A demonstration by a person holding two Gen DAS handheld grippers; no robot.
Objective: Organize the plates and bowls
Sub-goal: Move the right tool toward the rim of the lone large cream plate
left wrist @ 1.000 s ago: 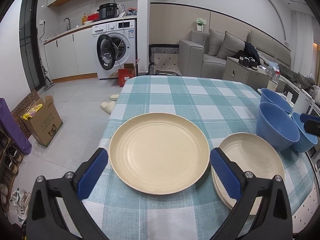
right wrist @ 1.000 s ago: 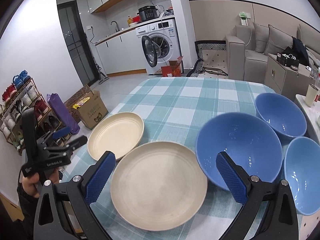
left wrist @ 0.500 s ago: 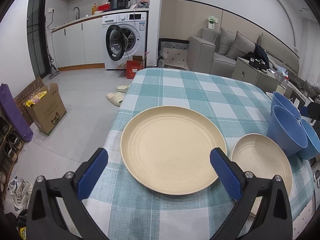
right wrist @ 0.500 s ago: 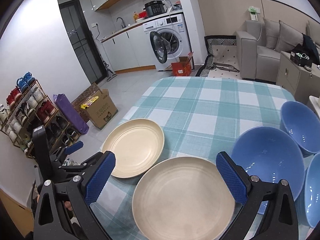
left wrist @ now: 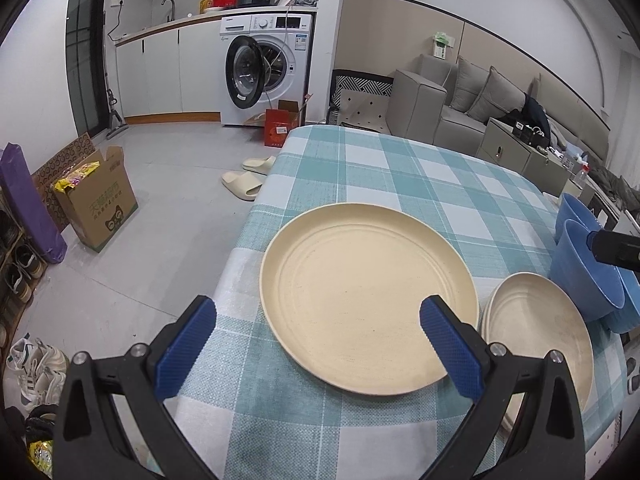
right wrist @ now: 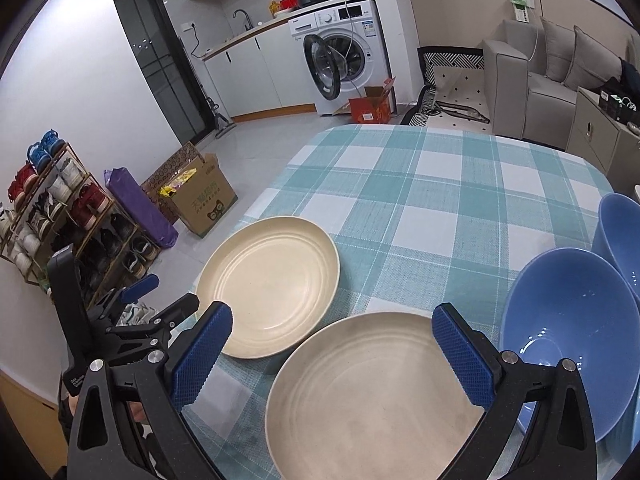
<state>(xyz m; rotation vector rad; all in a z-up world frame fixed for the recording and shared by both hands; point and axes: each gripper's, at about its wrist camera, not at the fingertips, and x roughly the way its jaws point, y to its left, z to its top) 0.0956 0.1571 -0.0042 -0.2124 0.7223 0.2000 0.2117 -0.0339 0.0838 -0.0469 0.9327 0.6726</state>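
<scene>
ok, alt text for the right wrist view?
Open right gripper hovers over a cream plate on a teal checked tablecloth. A second cream plate lies to its left, blue bowls to its right, the left gripper at far left.

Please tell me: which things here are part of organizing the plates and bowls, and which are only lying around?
For the job: single cream plate; stacked cream plates; blue bowls.

Lying about: cardboard box; slippers; washing machine; shoe rack.

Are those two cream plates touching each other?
Cannot tell. In the right wrist view the nearer plate overlaps the farther plate with no tablecloth between their rims; the left wrist view shows none either, so contact or a lifted overlap both fit.
</scene>
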